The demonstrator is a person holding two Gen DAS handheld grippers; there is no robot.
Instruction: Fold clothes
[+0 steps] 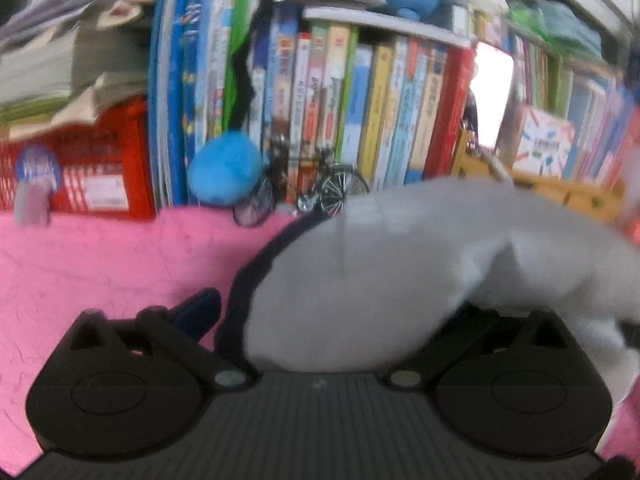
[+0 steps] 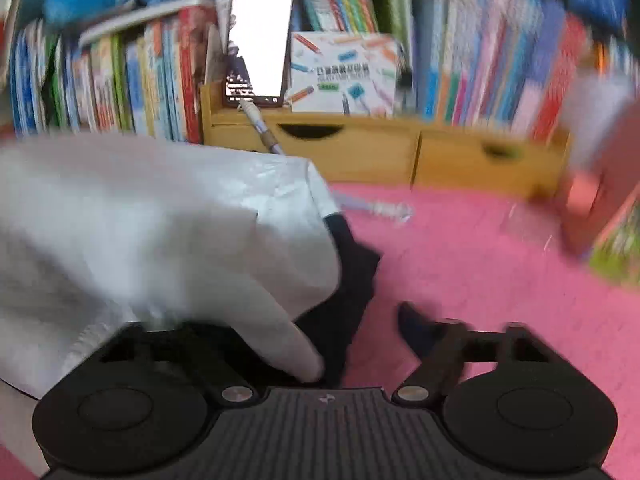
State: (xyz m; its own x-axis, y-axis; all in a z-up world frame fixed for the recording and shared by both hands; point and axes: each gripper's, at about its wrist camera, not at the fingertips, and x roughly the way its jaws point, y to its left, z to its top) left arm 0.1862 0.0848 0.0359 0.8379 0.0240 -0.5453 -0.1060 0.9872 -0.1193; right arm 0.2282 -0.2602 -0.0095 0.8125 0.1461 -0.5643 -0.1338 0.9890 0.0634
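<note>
The grey garment (image 1: 400, 264) with dark trim lies bunched on the pink desk (image 1: 100, 272) just in front of the row of books (image 1: 360, 112), with a wooden drawer unit (image 2: 360, 148) and a propped phone (image 2: 259, 46) right behind it. The left tongs (image 1: 332, 312) stand with their jaws apart, the cloth draped across the gap and hiding one finger. The right tongs (image 2: 340, 340) are about half closed with the garment's edge between them; whether they grip it I cannot tell.

books (image 1: 360, 112) behind; pink mat (image 1: 100, 264) clear
</note>
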